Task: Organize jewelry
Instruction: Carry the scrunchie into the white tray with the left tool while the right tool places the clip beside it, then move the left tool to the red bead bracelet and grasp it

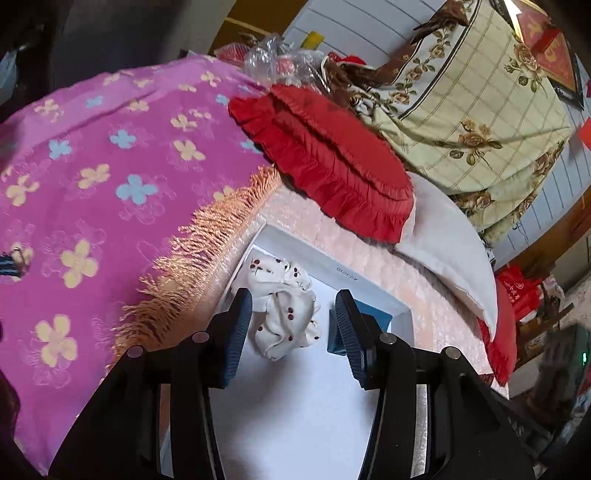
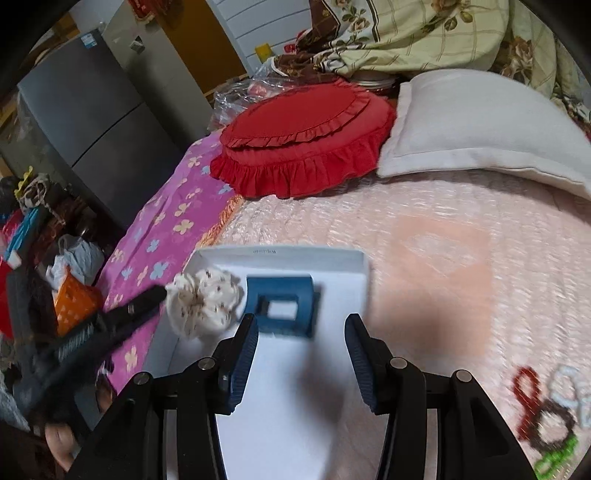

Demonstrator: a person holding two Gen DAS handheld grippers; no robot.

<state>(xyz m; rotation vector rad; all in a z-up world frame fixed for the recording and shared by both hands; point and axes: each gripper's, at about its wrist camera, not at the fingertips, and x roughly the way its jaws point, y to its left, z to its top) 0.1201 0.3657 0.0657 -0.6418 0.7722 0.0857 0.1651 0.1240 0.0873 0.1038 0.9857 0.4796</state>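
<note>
While the white tray (image 2: 354, 258) lay on the pale pink quilted bedspread (image 2: 443, 229), a cream scrunchie (image 1: 286, 306) dotted with dark red sat inside it near the far left corner. Just beside the scrunchie, at about three o'clock in the right wrist view, a blue claw clip (image 2: 282, 308) rested on the tray floor; the two looked to be touching or nearly so.

The left gripper (image 1: 293, 328) hovered over the tray with its jaws spread wide and nothing between them, the scrunchie lying in the gap just past the fingertips. The right gripper (image 2: 301, 354) was likewise spread apart and empty, with the clip at twelve o'clock just beyond its left finger.

Outside the tray, at four o'clock in the right wrist view, several hair ties (image 2: 546, 410) in red, brown, pale blue and green lay on the bedspread, blurred. At eleven o'clock from the tray, a pink flowered cloth (image 1: 96, 173) with an orange fringe covered the bed's edge. At twelve o'clock, a red ruffled cushion (image 2: 303, 144) sat beside a white pillow (image 2: 480, 129), with a floral quilt (image 2: 424, 29) bundled behind them.
</note>
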